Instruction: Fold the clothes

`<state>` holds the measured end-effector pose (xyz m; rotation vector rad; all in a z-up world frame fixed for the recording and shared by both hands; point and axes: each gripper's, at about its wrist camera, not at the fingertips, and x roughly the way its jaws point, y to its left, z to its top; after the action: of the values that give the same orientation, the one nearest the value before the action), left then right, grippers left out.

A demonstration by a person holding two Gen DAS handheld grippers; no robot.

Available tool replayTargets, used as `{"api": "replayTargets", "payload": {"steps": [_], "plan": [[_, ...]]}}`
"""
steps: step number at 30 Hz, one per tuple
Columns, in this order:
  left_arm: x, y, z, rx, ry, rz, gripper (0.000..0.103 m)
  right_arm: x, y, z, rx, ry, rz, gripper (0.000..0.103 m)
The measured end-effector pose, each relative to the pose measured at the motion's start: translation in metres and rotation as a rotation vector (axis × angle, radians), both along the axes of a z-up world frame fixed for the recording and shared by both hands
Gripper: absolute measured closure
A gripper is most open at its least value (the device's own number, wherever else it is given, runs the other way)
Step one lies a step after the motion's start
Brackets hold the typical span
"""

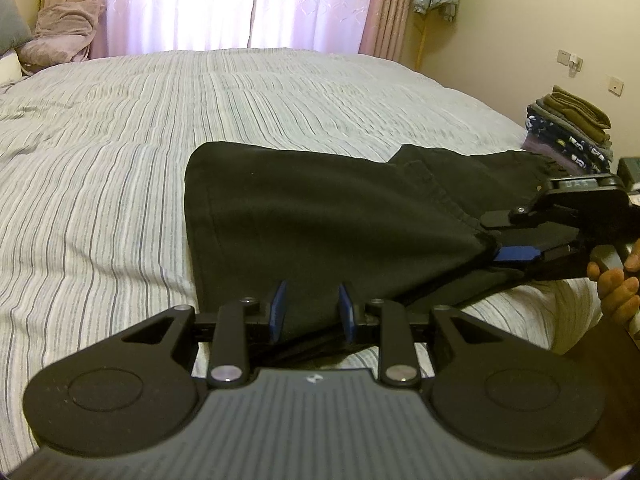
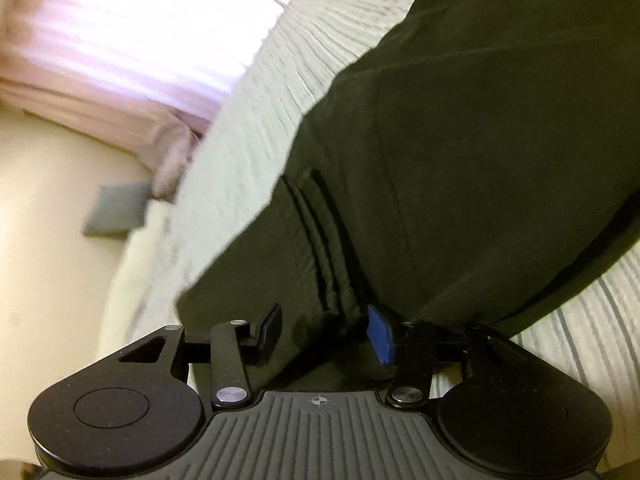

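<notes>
Left claw (image 1: 312, 312): jaws narrow, black trousers' (image 1: 320, 216) near edge between its blue pads, apparently pinched. Trousers lie flat on the striped bed (image 1: 120, 160); folded stack (image 1: 572, 132) at far right. Right claw (image 2: 326, 332): jaws parted, thick waistband seam between them, pads not pressing. Cloth judged soft, limp, moderately heavy; best held at seams or waistband.
</notes>
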<state>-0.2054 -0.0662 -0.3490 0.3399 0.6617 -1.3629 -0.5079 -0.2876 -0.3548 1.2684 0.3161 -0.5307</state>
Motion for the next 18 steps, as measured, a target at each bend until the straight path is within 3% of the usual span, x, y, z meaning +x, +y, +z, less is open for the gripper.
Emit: {"api": "replayTargets", "payload": {"steps": [6, 11, 14, 18], "plan": [[0.002, 0.003, 0.000, -0.004, 0.006, 0.002, 0.079, 0.002, -0.001, 0.000, 0.016, -0.007, -0.006, 0.052], [0.004, 0.008, 0.001, -0.006, 0.017, 0.010, 0.079, 0.001, -0.003, -0.005, 0.055, -0.095, -0.076, 0.052], [0.005, 0.010, 0.001, -0.007, 0.019, 0.010, 0.079, 0.006, -0.001, -0.004, 0.047, -0.026, -0.041, 0.063], [0.004, 0.008, 0.000, -0.009, 0.031, 0.019, 0.079, 0.014, -0.001, -0.004, 0.019, -0.023, -0.039, 0.063]]}}
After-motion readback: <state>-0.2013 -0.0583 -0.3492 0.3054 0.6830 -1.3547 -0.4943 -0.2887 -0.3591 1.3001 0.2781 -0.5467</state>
